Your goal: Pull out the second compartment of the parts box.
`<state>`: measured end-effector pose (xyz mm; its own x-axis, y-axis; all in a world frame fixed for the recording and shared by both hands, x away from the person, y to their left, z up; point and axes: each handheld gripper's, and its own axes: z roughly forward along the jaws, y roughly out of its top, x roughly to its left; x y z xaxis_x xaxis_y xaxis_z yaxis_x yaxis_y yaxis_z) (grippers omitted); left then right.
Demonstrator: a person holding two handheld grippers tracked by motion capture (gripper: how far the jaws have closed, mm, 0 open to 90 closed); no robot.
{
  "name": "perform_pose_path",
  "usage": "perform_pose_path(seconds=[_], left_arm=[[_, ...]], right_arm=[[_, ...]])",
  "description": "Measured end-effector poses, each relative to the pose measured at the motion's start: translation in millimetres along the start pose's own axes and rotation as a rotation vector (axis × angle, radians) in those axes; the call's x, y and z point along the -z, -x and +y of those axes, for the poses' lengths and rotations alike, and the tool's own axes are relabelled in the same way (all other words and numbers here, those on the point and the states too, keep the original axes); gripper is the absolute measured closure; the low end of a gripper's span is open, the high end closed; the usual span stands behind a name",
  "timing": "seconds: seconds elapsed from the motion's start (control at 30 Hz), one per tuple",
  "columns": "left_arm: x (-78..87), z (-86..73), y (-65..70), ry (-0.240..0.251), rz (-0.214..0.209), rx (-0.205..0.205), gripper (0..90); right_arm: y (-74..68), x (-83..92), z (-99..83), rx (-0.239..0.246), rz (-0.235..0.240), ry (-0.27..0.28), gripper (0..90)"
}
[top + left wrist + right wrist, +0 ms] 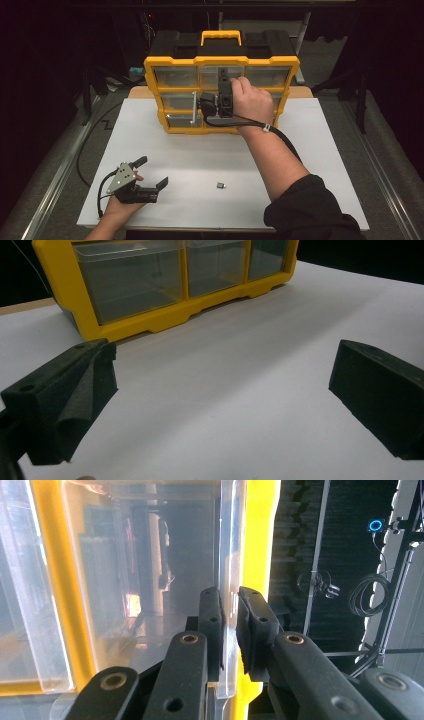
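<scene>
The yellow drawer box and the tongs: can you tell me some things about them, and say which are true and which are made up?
1. The right tongs pinch the clear front edge of a top-row drawer in the yellow drawer box. True.
2. The left tongs are shut on a screw. False: their jaws stand wide apart over the white table, with nothing between them.
3. A small dark part lies loose on the table. True.
4. The box has a red handle. False: its handle is yellow.
5. The left hand is up at the box. False: it rests near the table's front edge.
</scene>
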<state>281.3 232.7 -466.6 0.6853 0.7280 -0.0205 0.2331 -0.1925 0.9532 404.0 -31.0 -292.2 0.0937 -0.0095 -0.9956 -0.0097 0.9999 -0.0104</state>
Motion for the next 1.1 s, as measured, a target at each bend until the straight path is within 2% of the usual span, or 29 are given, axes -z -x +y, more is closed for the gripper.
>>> perform_pose_path(seconds=[0.1, 0.2, 0.27, 0.4, 0.47, 0.7, 0.73, 0.77, 0.83, 0.87, 0.97, 1.03, 1.07, 1.1], left_arm=[[-0.3, 0.1, 0.1, 0.000, -0.001, -0.001, 0.1], [-0.6, 0.1, 0.3, 0.001, -0.001, 0.000, 0.1], [-0.6, 0.1, 0.4, 0.002, -0.001, 0.000, 0.1], [-0.9, 0.0, 0.3, 0.002, 0.001, 0.002, 0.1], [-0.8, 0.1, 0.4, 0.001, 0.000, 0.000, 0.1], [-1.1, 0.1, 0.6, 0.000, -0.001, -0.001, 0.1], [-1.0, 0.1, 0.7, 0.000, -0.001, -0.002, 0.1], [-1.0, 0.0, 0.7, 0.000, -0.001, -0.002, 0.1], [-0.8, 0.0, 0.5, 0.000, -0.002, -0.001, 0.1], [-0.6, 0.0, 0.2, 0.001, 0.000, 0.000, 0.1], [-0.5, 0.0, 0.1, 0.001, 0.000, 0.000, 0.1], [-0.3, 0.1, 0.2, 0.000, -0.002, -0.001, 0.1], [-0.3, 0.1, 0.2, 0.000, -0.002, -0.001, 0.1], [-0.3, 0.0, 0.1, 0.001, -0.001, 0.000, 0.1]], right_arm=[[0.7, 4.4, 0.4, 0.002, 0.001, 0.007, 82.1], [3.5, 6.9, 0.1, -0.003, 0.026, 0.011, 81.0], [6.2, 9.1, -0.5, -0.005, 0.046, 0.019, 76.0], [8.3, 13.0, 0.2, -0.019, 0.054, 0.033, 70.5], [10.1, 14.2, 1.6, -0.009, 0.068, 0.041, 65.9], [19.5, 12.5, 4.7, -0.050, 0.098, 0.051, 44.5], [20.4, 11.0, 4.9, -0.056, 0.105, 0.046, 39.4], [21.0, 9.3, 5.2, -0.054, 0.110, 0.040, 38.0], [22.4, 6.0, 5.0, -0.048, 0.125, 0.031, 37.5], [21.9, 1.9, 4.0, -0.056, 0.158, 0.017, 39.6], [19.8, -1.5, 2.6, -0.042, 0.171, -0.002, 44.0], [18.1, -3.1, 0.8, -0.038, 0.171, -0.015, 53.3], [18.1, -3.1, 0.8, -0.038, 0.171, -0.015, 53.3], [18.2, -2.4, 0.4, -0.039, 0.176, -0.017, 58.1]])
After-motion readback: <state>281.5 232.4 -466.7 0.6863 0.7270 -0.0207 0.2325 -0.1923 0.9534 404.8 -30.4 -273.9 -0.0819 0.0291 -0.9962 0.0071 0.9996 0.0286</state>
